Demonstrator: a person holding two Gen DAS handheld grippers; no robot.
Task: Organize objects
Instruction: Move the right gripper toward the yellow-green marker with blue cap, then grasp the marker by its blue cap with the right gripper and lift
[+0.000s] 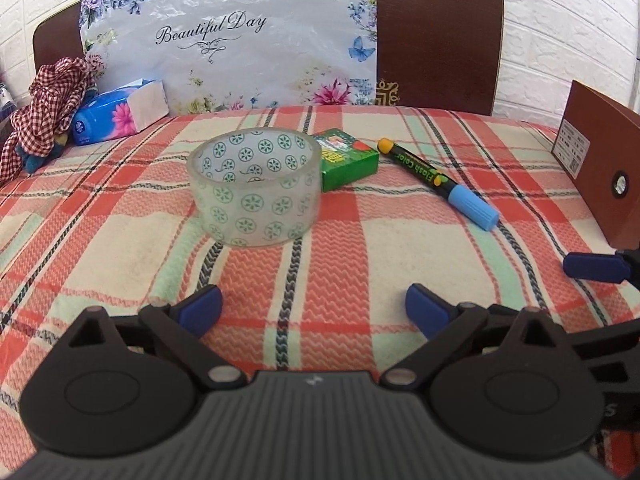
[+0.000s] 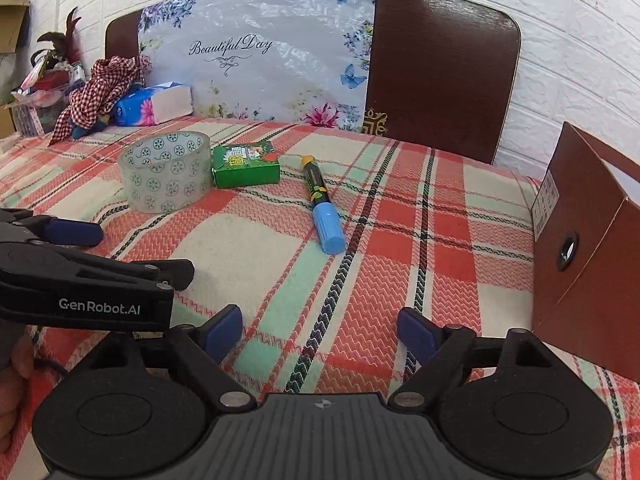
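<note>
A clear tape roll (image 1: 256, 188) (image 2: 166, 171) with green flower prints stands on the plaid cloth. A small green box (image 1: 346, 159) (image 2: 245, 164) lies just behind it to the right. A black marker with a blue cap (image 1: 438, 182) (image 2: 322, 204) lies further right. My left gripper (image 1: 314, 312) is open, short of the tape roll, with nothing between its fingers. My right gripper (image 2: 320, 334) is open too, with bare cloth between its blue pads; the marker lies ahead of it. The left gripper's body (image 2: 80, 280) shows at the left of the right wrist view.
A brown cardboard box (image 1: 600, 172) (image 2: 584, 248) with a round hole stands at the right edge. At the back left lie a blue tissue pack (image 1: 120, 114) (image 2: 154, 106) and a checked red cloth (image 1: 48, 108) (image 2: 98, 92). A floral sheet (image 1: 240, 44) and dark headboard (image 2: 440, 68) close the far side.
</note>
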